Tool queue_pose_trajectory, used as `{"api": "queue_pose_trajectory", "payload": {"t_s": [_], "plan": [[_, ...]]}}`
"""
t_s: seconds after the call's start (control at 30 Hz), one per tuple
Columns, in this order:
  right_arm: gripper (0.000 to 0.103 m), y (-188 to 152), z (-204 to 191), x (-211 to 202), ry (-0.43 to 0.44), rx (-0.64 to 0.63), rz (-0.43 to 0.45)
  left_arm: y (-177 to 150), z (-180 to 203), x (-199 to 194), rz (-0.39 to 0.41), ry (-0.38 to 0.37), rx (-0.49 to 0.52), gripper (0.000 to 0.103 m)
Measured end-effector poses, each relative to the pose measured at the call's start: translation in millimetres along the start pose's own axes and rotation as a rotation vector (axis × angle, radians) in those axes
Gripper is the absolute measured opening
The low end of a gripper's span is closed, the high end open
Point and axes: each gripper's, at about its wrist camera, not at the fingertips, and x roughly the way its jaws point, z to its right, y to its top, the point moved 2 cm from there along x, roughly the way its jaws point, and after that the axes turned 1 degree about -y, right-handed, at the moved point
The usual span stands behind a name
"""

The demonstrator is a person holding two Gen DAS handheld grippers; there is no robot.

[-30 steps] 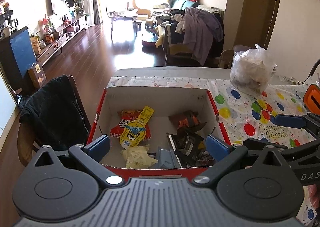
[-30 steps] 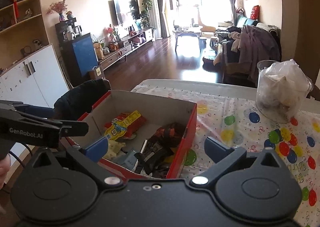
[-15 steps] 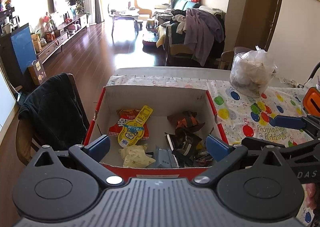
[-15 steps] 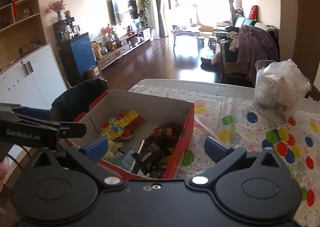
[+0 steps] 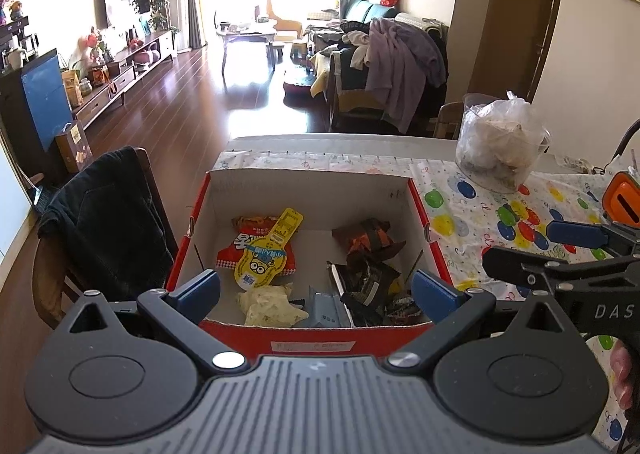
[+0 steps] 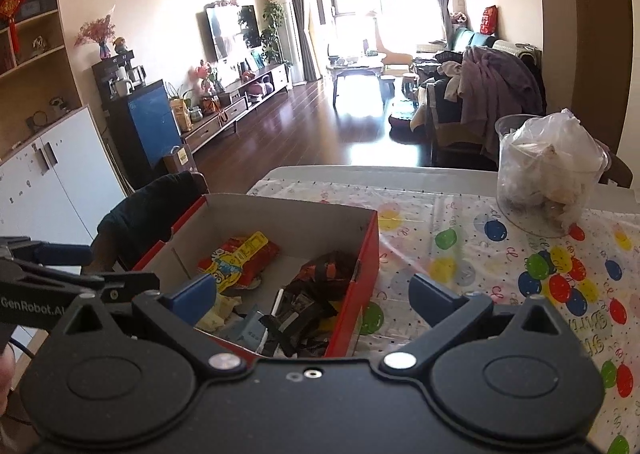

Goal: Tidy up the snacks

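While both tongs [image 5: 316, 290] [image 6: 316, 294] gape empty, snack box [image 5: 308, 190] just ahead

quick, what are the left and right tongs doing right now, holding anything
Left tongs: open, holding nothing, in front of the snack box.
Right tongs: open, holding nothing, over the box's right edge.

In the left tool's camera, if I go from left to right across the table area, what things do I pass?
Dark jacket on the chair → red snack box → balloon tablecloth → clear tub lined with a plastic bag → orange object at the right edge.
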Motion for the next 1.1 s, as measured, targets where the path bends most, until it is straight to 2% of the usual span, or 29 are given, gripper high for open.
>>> {"api": "queue_pose_trajectory", "payload": {"t_s": [1.1], "plan": [[0.103,-19.0,-0.6,-4.4,-0.006,0.032,-0.044,-14.2,2.0,-3.3,-0.025,-0.011,-0.022,0.103]]}}
